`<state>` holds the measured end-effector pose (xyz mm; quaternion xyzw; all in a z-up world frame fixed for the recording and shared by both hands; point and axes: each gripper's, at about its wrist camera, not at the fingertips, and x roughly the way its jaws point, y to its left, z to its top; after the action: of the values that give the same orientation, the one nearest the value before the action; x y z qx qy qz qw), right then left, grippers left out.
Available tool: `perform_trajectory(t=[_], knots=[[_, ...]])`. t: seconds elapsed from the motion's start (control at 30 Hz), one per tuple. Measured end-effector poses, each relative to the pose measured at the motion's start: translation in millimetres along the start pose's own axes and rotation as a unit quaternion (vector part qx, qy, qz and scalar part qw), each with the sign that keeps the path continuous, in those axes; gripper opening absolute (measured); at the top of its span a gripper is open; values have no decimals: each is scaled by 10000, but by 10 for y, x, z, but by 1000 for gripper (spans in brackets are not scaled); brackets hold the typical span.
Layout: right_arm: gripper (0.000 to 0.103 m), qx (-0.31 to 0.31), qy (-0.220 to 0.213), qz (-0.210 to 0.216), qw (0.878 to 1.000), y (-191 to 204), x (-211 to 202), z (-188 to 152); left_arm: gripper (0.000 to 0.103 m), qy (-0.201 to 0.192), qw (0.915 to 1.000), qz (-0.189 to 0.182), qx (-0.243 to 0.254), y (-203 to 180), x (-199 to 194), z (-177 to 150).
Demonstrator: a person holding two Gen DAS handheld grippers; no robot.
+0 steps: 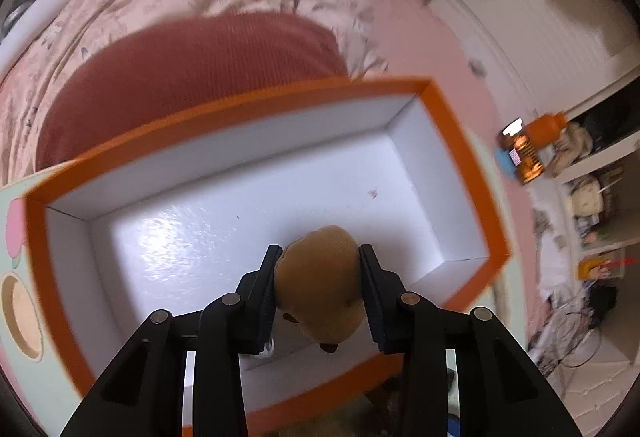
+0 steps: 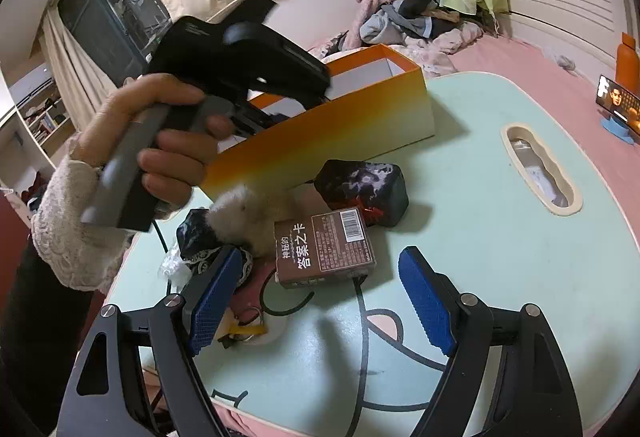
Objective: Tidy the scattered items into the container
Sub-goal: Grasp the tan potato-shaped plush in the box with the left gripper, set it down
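Gripping a tan plush toy point(image 1: 320, 285) over the orange-rimmed box point(image 1: 448, 109), the left gripper point(image 1: 320, 293) risked snagging it on release, since soft fabric clings to pads. The right gripper point(image 2: 320, 301), jaws open and empty, hovered above the brown card box point(image 2: 324, 249) on the tabletop point(image 2: 500, 257), where a careless descent could scatter neighbouring items.

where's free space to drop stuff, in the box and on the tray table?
Orange box: its white floor is almost wholly bare; only the brown plush toy in the left gripper is over its near side. Mint tray table: free right of the brown card box, up to the handle slot. Crowded: the clutter left of the card box, by the box wall.
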<state>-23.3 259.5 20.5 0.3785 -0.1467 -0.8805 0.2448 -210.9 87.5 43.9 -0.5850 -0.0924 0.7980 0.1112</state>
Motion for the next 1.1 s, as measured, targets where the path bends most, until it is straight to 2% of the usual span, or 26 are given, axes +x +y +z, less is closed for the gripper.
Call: perform_trajectory(t=[0.2,0.3,0.4,0.53,0.6,0.8,0.83,0.87,0.93,1.1], knots=[[81,-28,11,-26,10000,21,-12,-17,36,-765,9960,-452,117,81,-760,-92],[81,-22,24,-30,10000,24,-8,-15,36,-1211,9903,-624,266,164,-1156,-349],[81,-18,48,-31,10000,29,1,-6,36,-1366,9867,-761,439,266,-1338,-684],[81,-22,95,-19,10000,47,18,-16,36,-1195,9875,-892,514,363,-1221,-1046],[81,-52,111,-36,9999,65,22,-26,37,-1202,9884,-790,495,411,-1103,-1184],[81,-112,115,-104,9998,78,33,-17,40,-1055,9899,-784,538,448,-785,-1411],[81,-109,112,-102,9998,76,33,-18,45,-1112,9898,-710,545,452,-767,-1438],[81,-109,113,-104,9998,75,31,-21,57,-1208,9890,-624,574,447,-769,-1458],[81,-108,121,-104,9998,68,30,-17,71,-1407,9863,-573,635,459,-819,-1522],[81,-108,125,-114,9998,65,34,-4,88,-2177,9737,-343,581,584,-1093,-1783]])
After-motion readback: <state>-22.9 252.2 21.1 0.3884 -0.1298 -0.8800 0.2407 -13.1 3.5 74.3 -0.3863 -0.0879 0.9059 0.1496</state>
